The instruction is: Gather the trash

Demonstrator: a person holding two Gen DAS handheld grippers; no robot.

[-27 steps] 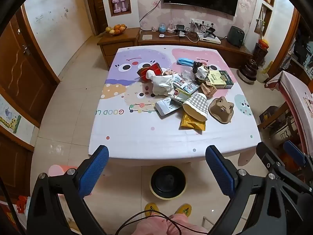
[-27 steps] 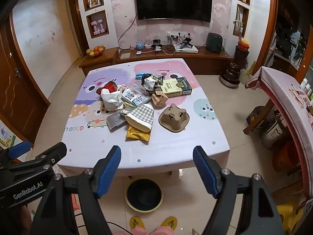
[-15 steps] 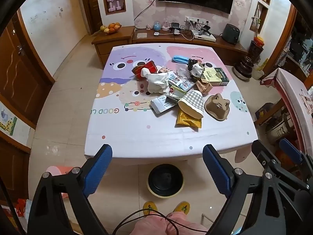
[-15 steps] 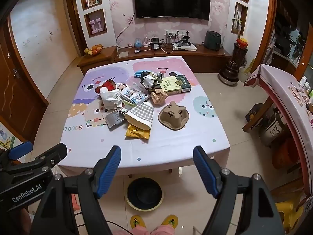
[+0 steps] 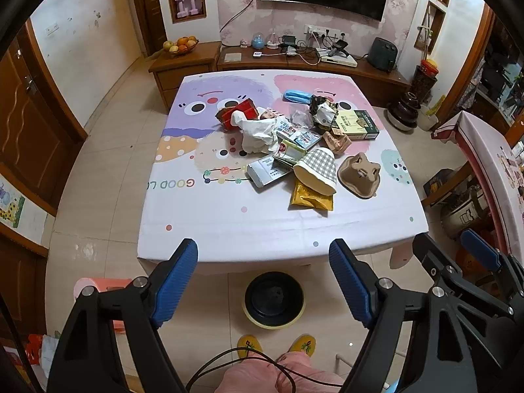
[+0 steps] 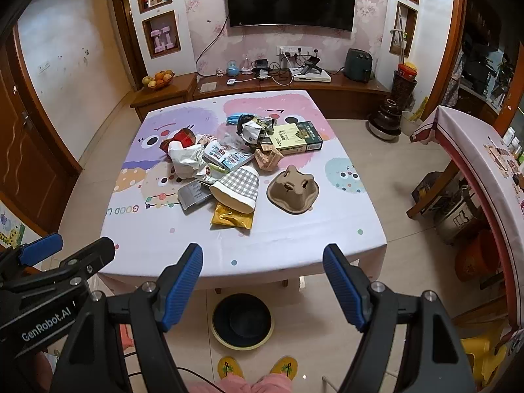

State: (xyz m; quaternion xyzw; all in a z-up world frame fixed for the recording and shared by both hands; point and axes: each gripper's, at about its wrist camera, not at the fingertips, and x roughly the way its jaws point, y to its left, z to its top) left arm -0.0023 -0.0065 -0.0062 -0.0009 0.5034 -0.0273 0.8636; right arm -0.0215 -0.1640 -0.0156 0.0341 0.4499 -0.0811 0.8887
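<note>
Both views have crept higher and a touch nearer in the last second, so the worktop [image 5: 229,229] under its cartoon-print white cloth now fills more of the frame, yet nothing is lifted. I hold my left tongs [image 5: 263,280] and right tongs [image 6: 262,285] with blue pads apart, empty, short of the near edge. The trash heap [image 6: 229,170] of wrappers, cartons and a gingham paper cup [image 6: 237,188] sits at twelve o'clock, mid-worktop, with the brown pulp cup tray [image 6: 293,190] toward one o'clock. The round black bin [image 6: 242,321] waits on the floor below. Collection looks unstarted.
</note>
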